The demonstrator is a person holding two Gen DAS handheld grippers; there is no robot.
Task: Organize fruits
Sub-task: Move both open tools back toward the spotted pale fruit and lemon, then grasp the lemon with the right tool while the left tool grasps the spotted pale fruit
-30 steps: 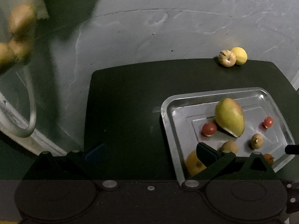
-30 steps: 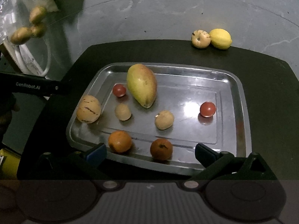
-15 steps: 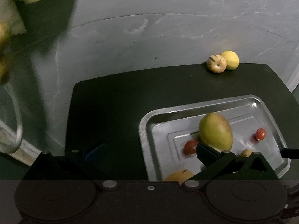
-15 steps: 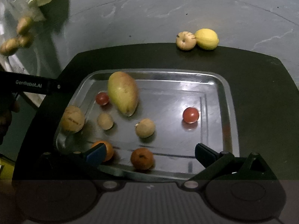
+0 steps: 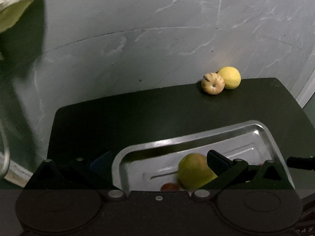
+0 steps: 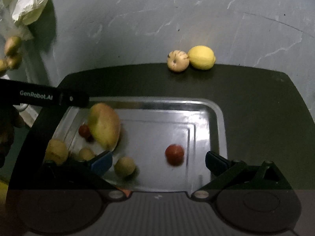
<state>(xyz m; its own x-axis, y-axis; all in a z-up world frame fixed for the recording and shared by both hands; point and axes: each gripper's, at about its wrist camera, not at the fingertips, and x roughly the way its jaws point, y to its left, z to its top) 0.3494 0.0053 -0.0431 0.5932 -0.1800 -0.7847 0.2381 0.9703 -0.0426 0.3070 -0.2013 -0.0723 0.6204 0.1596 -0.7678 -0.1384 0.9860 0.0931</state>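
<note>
both claws, left (image 5: pixel 157 161) and right (image 6: pixel 157 160), gape empty, now nearer the tray (image 6: pixel 218 118); mango (image 6: pixel 104 125) inside it; lemon (image 6: pixel 201 57) and striped fruit (image 6: pixel 177 61) wait unsorted at the bench's (image 6: pixel 256 98) far edge

Silver metal tray (image 6: pixel 216 114), reflective, on a black worktop (image 6: pixel 256 102). Mango (image 6: pixel 104 125): yellow-green with a reddish-orange blush. Two red tomatoes, one at centre (image 6: pixel 174 154), one left of the mango (image 6: pixel 84 130). Tan round fruits at lower left (image 6: pixel 124 166); a larger pale yellow one with faint brown streaks (image 6: pixel 56 153). At the worktop's upper edge: a cream fruit striped dark brown (image 6: pixel 177 60) and a plain yellow lemon (image 6: pixel 201 57). Grey floor (image 6: pixel 137 19) with whitish scuffs. Both claws black with blue pads (image 6: pixel 101 162).
</note>
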